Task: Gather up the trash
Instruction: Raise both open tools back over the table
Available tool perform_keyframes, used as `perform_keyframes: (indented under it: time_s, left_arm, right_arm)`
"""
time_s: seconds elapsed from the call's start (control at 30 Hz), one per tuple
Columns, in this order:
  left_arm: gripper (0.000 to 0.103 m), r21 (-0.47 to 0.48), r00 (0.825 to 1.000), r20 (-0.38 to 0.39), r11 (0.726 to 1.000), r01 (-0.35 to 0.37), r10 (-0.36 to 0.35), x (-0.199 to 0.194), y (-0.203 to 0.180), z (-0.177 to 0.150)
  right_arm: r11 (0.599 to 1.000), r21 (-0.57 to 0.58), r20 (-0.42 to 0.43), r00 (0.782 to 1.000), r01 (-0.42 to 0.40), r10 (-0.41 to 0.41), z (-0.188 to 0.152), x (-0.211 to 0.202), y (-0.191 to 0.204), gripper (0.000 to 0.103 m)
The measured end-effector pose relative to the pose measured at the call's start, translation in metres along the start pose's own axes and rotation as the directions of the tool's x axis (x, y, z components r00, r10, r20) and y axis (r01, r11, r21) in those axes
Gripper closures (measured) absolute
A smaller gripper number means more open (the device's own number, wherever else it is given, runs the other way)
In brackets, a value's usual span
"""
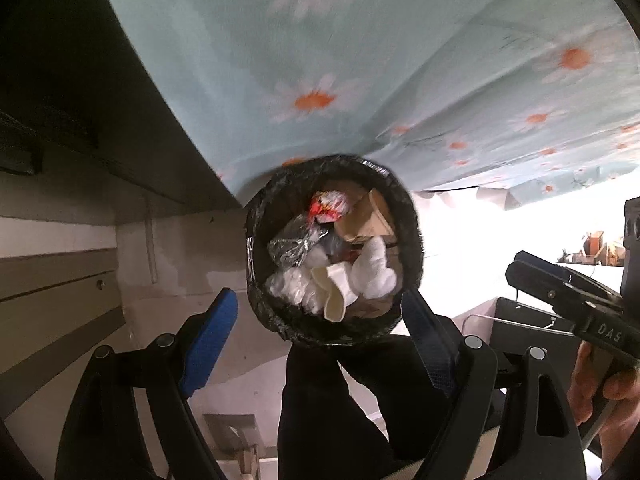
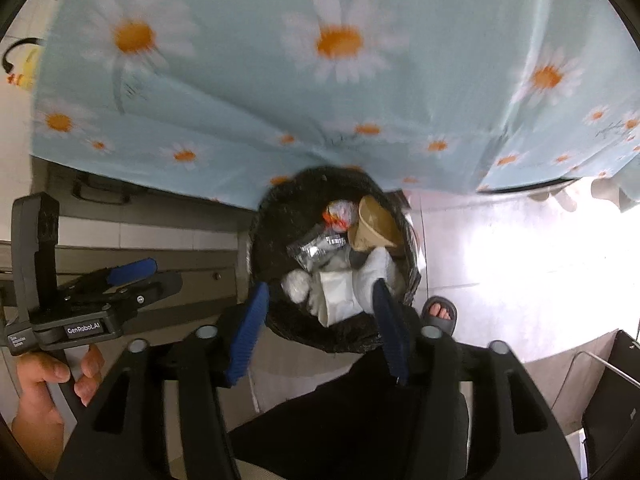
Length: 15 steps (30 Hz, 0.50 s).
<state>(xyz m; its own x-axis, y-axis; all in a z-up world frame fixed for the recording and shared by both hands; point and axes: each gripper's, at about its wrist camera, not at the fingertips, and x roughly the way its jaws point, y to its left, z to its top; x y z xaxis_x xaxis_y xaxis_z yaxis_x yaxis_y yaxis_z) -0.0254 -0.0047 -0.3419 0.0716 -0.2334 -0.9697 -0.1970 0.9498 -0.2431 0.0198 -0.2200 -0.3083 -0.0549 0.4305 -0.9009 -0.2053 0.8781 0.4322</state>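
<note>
Both claws hang over a small bin [image 1: 332, 252] on the floor by a daisy-print tablecloth [image 1: 360, 60], likely to drop or check trash. Left gripper [image 1: 316, 320] w/ jaws spread, empty; right gripper [image 2: 320, 320] likewise. Bin is black-bagged, nearly full: tissues [image 1: 374, 274], foil wrapper [image 1: 290, 246], brown paper cup [image 2: 376, 226].
</note>
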Motion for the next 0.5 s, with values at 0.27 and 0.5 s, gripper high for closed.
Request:
perform_keyframes:
  time_s: [0.27, 0.5]
  left_arm:
    - [0.021, 0.052, 0.998, 0.061, 0.999, -0.004, 0.001, -0.055, -0.023, 0.006]
    - [0.021, 0.070, 0.993, 0.121, 0.997, -0.021, 0.013, -0.104, -0.054, 0.004]
  right_arm:
    - [0.999, -0.025, 0.099, 0.994, -0.048, 0.050, 0.008, -0.062, 0.006, 0.033]
    - [0.993, -0.080, 0.181, 0.978, -0.085, 0.099, 0.023, -0.123, 0.009, 0.029]
